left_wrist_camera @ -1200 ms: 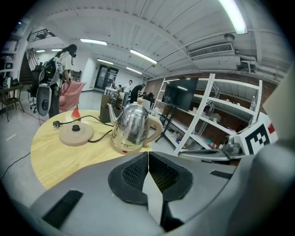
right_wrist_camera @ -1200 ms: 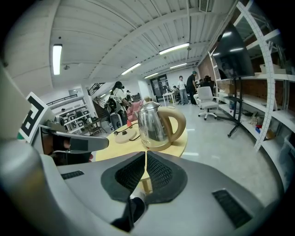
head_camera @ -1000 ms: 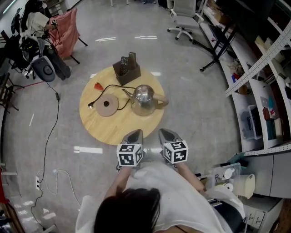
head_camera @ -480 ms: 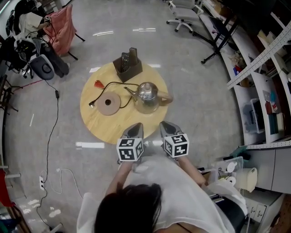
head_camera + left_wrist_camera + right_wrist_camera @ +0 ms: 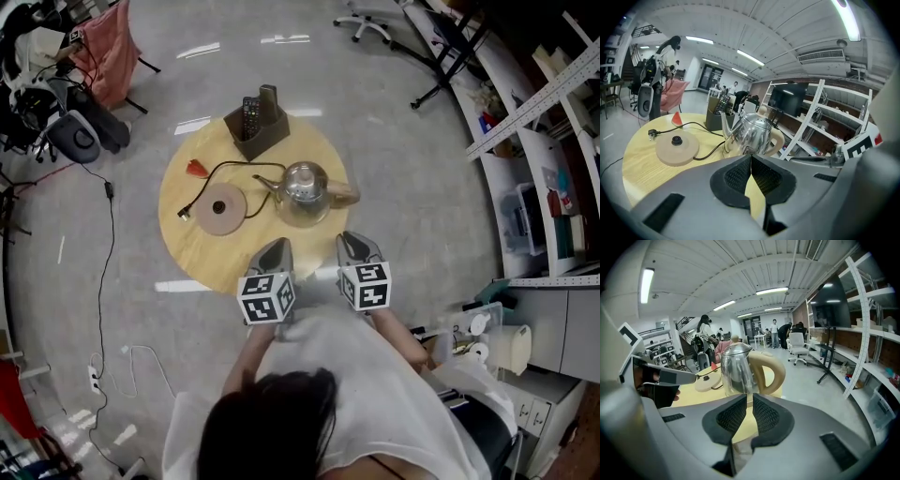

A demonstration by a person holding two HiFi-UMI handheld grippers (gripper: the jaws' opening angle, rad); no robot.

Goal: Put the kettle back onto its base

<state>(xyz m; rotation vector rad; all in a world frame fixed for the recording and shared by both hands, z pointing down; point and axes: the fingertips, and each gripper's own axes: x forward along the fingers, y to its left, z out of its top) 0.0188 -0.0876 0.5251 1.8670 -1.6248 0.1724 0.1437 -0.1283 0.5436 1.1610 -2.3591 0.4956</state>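
Room: open workshop, smooth grey floor (image 5: 412,216), shelving (image 5: 553,122) at right.
Worktop (image 5: 192,258): round, pale wood, flat, front part free.
Kettle (image 5: 303,187): stands on worktop, right of centre, just beside base, not on it. Polished steel, rigid, body probably slippery; cannot tell how full, so weight unknown. Best hold: beige handle (image 5: 343,197), pointing right.
Base (image 5: 221,208): flat disc with cord, probably light, may slide.
Left hand-held gripper (image 5: 274,253), right hand-held gripper (image 5: 353,247): jaws together, nothing between, at near edge, not touching kettle.

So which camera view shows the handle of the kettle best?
The right gripper view: the handle faces it, near and large, with nearly its whole loop visible. The head view shows it only small, sticking out from the kettle toward the picture's right. In the left gripper view the kettle hides most of it.
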